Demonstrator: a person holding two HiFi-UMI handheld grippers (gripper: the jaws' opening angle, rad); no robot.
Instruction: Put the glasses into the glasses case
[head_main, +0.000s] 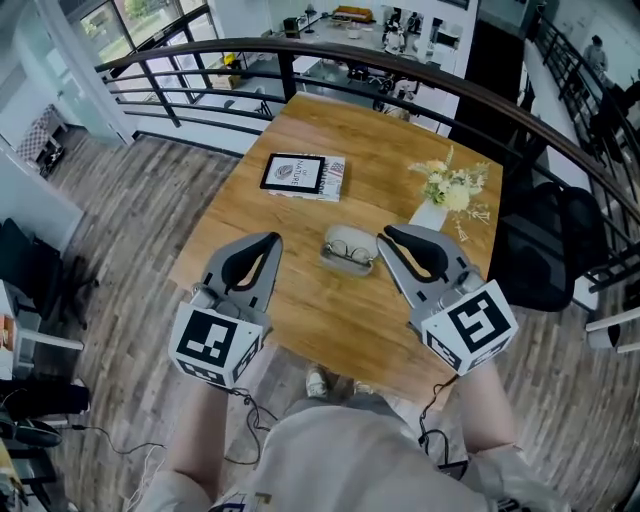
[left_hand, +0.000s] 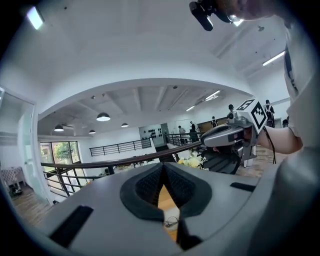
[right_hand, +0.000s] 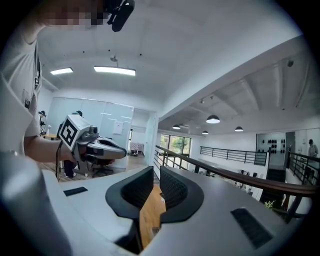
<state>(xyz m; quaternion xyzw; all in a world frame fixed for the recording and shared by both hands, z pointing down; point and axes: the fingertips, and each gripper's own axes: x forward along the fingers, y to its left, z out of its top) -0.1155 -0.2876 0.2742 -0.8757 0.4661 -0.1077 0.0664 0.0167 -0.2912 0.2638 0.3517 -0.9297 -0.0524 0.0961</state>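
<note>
Plainly the wooden surface (head_main: 290, 310) is small, and both claws hang above its near half. The left claw (head_main: 274, 240) has its tips together on nothing; the right claw (head_main: 386, 236) stands a narrow slit apart, also empty. A careless descent could, I judge, shove the open glasses case (head_main: 333, 263) or clip the flower vase (head_main: 432, 214) near the right claw. The case lies between the claws' tips, below them, with the glasses (head_main: 350, 250) seemingly resting inside.
</note>
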